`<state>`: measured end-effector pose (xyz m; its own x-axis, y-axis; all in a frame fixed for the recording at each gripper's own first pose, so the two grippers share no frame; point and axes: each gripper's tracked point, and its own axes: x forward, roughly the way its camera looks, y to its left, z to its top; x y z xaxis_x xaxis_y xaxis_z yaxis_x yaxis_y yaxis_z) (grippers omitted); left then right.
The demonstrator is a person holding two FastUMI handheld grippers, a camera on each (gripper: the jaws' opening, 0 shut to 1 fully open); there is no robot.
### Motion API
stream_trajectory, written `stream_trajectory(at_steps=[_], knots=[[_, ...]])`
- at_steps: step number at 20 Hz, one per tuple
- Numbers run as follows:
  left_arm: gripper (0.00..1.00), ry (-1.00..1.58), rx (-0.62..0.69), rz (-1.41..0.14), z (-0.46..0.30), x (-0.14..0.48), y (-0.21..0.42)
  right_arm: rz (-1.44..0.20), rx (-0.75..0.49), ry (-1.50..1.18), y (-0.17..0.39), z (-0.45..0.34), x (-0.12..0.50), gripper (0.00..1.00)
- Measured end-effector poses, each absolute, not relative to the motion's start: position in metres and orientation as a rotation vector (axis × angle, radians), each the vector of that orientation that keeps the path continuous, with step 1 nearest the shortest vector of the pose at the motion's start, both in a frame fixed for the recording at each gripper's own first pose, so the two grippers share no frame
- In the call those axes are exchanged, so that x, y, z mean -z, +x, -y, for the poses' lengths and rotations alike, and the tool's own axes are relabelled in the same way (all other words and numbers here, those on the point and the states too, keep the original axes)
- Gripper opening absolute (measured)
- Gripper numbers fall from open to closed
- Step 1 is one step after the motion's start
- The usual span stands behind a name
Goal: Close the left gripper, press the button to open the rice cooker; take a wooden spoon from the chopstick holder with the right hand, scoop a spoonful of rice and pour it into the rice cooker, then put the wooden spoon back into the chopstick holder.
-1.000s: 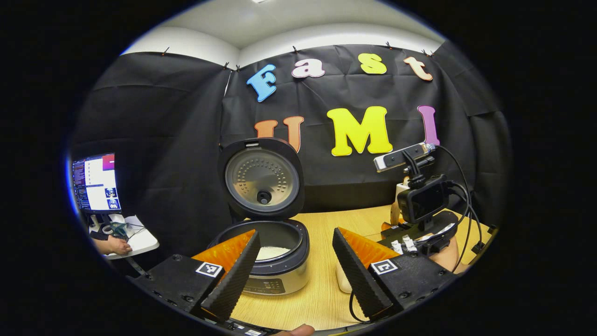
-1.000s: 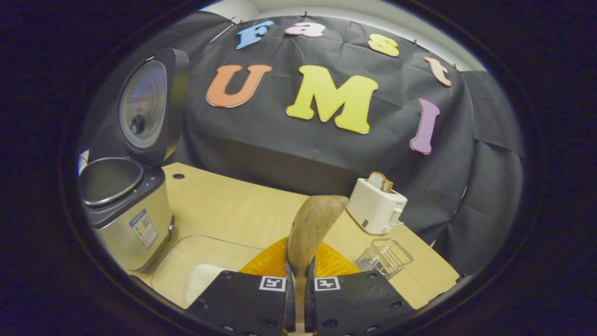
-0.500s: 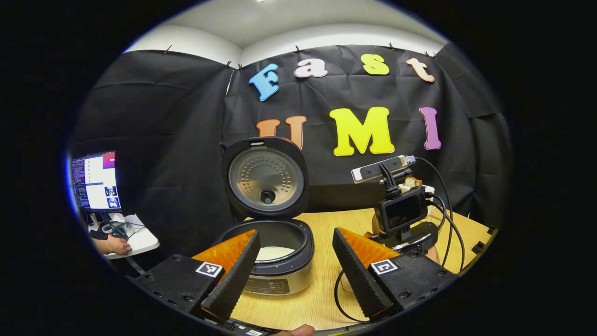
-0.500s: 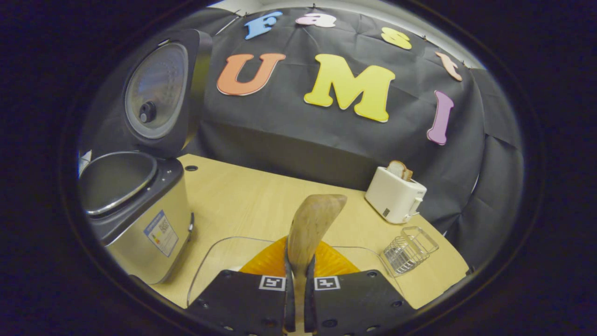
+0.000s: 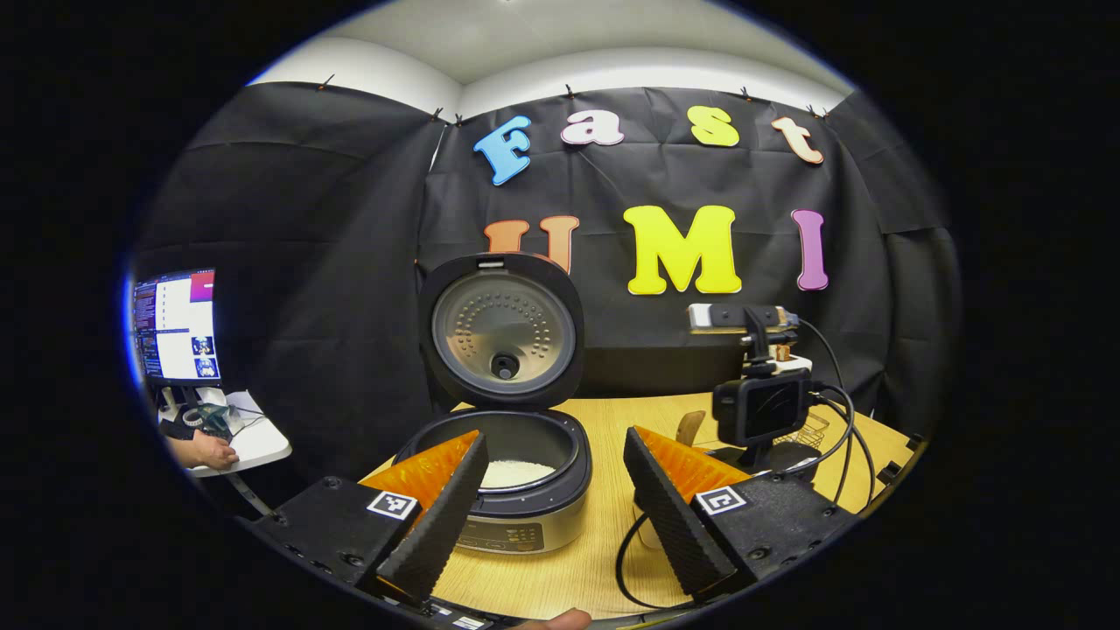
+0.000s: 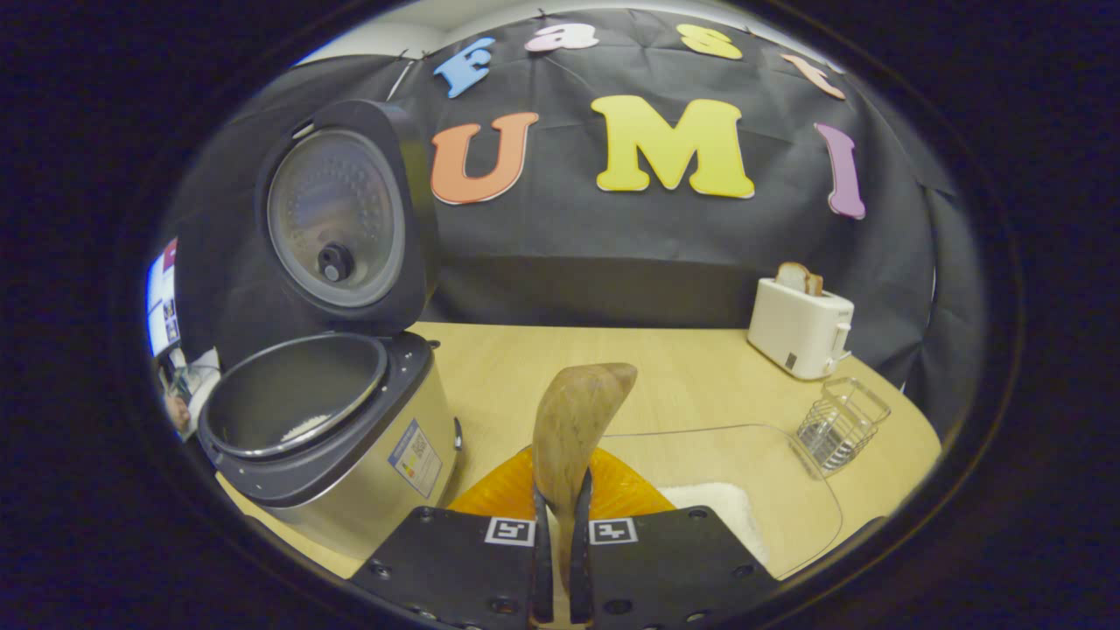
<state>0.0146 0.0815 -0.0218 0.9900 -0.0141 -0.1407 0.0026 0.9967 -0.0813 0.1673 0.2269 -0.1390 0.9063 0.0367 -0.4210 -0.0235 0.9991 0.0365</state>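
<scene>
In the right gripper view, the wooden spoon (image 6: 577, 420) is pinched between the fingers of the right gripper (image 6: 560, 560), bowl upward. The rice cooker (image 6: 324, 429) is seen at 9 o'clock — lid raised, rice inside. The chopstick holder (image 6: 842, 422) stands at 3 o'clock. The left gripper (image 5: 547, 516) is spread apart — nothing held.

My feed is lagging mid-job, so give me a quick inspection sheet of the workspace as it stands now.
Surface: light wooden table, bare at the middle.
Job's things: silver rice cooker with its lid up and some white rice inside; brown wooden spoon; clear plastic tray with white rice; wire chopstick holder.
Clutter: white toaster holding a bread slice.
Grippers: left gripper open, holding nothing; right gripper shut on the spoon's handle.
Cables: black cables loop off the right gripper.
Surroundings: monitor and a person's hand at a side desk.
</scene>
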Motion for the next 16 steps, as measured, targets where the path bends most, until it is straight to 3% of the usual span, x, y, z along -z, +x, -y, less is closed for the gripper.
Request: stream_trajectory(at_steps=[7, 16], knots=[[0.99, -0.087, 0.033, -0.147, -0.069, 0.023, 0.017, -0.652, -0.11, 0.451, 0.164, -0.209, 0.148, 0.08], [1.0, -0.066, 0.045, -0.151, -0.063, 0.026, 0.018, -0.68, -0.145, 0.819, 0.166, -0.183, 0.141, 0.07]])
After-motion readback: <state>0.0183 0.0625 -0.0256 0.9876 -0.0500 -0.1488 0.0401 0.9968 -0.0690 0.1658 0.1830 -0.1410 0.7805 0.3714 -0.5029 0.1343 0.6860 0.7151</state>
